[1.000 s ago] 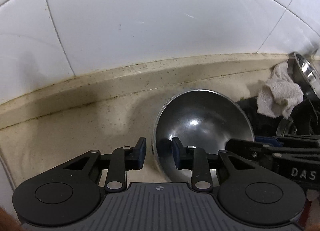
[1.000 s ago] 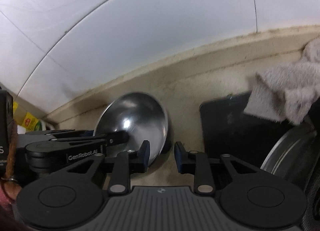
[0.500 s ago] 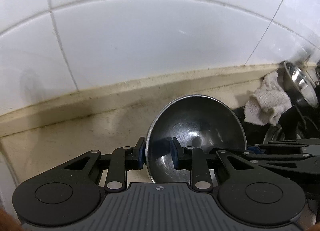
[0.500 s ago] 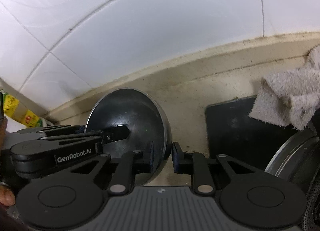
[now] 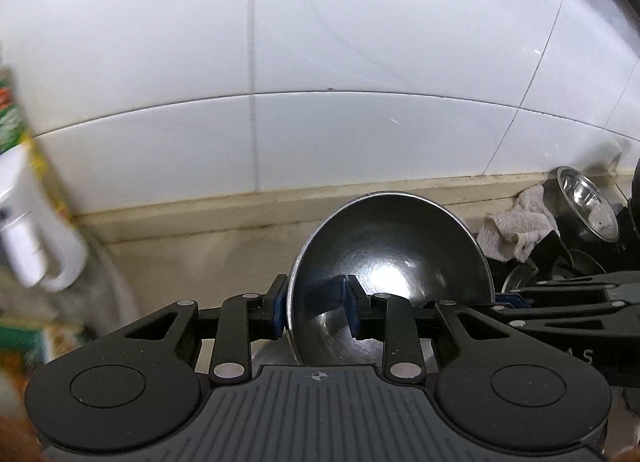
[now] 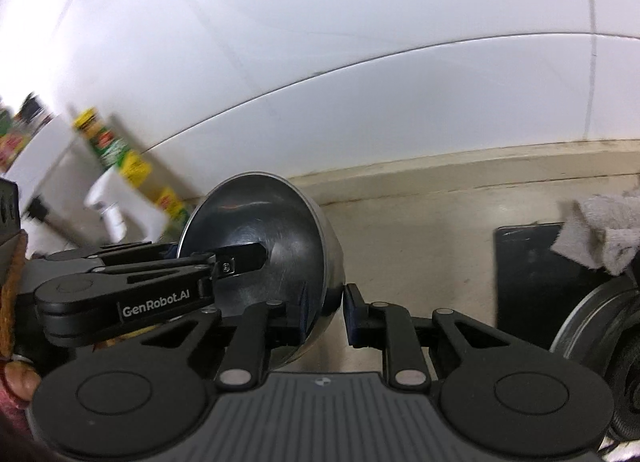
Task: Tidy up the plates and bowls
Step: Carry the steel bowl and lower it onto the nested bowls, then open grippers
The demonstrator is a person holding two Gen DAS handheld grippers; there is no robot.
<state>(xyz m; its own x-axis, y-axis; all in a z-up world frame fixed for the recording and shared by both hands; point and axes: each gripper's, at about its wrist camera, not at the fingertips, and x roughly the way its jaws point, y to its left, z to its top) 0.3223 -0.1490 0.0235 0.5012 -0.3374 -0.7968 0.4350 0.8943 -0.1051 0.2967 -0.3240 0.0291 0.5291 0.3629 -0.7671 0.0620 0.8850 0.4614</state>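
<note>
Steel bowl (image 5: 394, 270) hangs above the bench (image 6: 420, 222), both tongs, left (image 5: 316, 308) and right (image 6: 326, 308), clamped on its rim at 6 o'clock; stowing it and dishes at 3 o'clock seemingly remains.

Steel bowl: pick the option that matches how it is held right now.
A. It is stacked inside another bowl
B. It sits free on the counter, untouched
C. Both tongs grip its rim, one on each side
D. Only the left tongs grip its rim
C: the left tongs pinch one side of the steel bowl's rim and the right tongs pinch the opposite side.
</note>
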